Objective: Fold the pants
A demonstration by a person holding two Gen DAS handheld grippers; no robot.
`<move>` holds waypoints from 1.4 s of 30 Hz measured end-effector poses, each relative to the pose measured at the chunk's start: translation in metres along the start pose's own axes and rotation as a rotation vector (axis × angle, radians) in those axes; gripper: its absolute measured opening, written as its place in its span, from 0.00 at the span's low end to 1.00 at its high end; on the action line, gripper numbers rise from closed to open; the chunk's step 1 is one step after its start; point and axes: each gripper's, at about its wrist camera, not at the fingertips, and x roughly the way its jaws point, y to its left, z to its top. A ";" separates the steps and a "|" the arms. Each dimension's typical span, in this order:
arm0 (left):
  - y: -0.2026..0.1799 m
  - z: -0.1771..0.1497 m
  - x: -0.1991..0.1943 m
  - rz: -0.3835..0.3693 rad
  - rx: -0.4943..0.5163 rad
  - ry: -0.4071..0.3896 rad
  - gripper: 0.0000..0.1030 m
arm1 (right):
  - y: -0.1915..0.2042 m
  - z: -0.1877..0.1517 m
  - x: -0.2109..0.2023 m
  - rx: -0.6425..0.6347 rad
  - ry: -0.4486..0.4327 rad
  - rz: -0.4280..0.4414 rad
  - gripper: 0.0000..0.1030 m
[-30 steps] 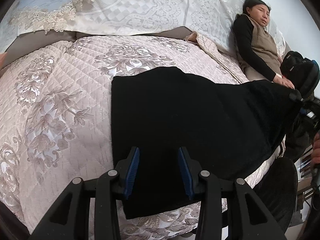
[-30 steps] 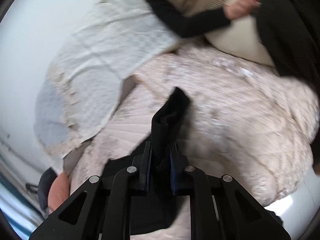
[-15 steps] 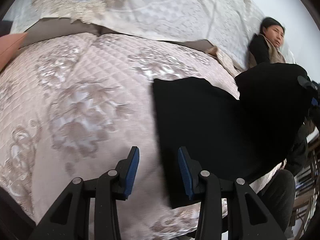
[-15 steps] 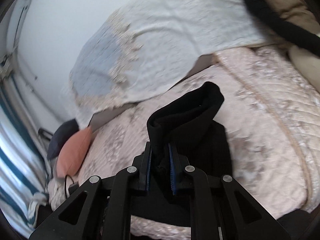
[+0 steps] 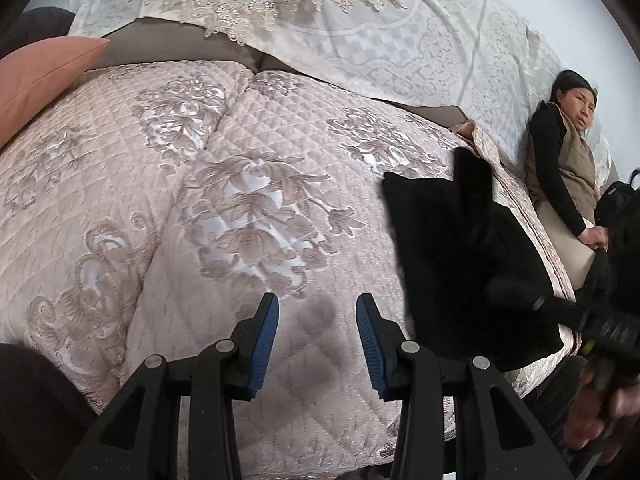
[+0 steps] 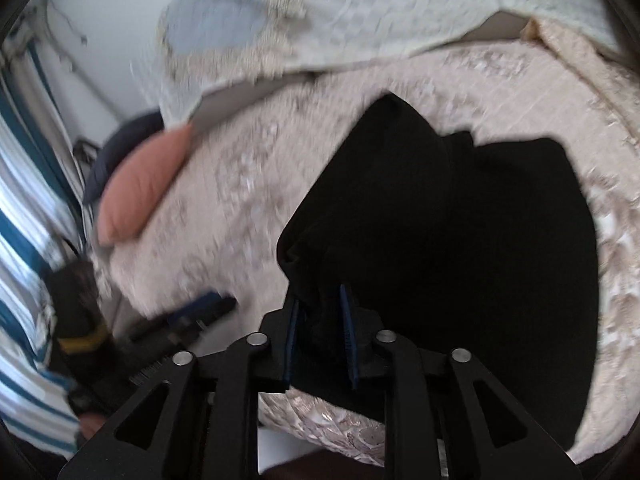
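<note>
Left gripper (image 5: 317, 336): jaws apart, nothing between them, over bare quilt (image 5: 168, 216). Right gripper (image 6: 318, 336): clamped on a bunched fold of the black pants (image 6: 460, 232), which lie on the quilt's right part, a flap raised. Around: pink pillow (image 5: 36, 76) far left, lace cover (image 5: 360, 40) behind, woman (image 5: 568, 160) seated at right edge. Vs 0.5 s ago: left gripper has swung left, off the pants; the lifted fold sits lower.

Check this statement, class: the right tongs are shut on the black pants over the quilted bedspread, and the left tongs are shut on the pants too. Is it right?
One part is wrong. The left tongs are open and hold nothing; the left wrist view shows only the quilted bedspread between their blue pads. The right tongs are indeed shut on the black pants.
</note>
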 end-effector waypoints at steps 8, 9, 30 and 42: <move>-0.007 0.004 -0.001 -0.023 0.014 -0.004 0.42 | 0.010 -0.017 -0.016 -0.055 0.008 0.114 0.45; -0.010 0.006 0.000 -0.031 0.020 -0.004 0.42 | 0.006 -0.019 -0.026 -0.054 -0.022 0.116 0.45; -0.093 0.003 0.034 -0.079 0.241 0.011 0.26 | -0.078 -0.034 -0.071 0.080 -0.141 -0.118 0.22; -0.108 0.021 0.017 -0.086 0.260 -0.033 0.25 | -0.074 -0.015 -0.074 -0.001 -0.166 -0.274 0.22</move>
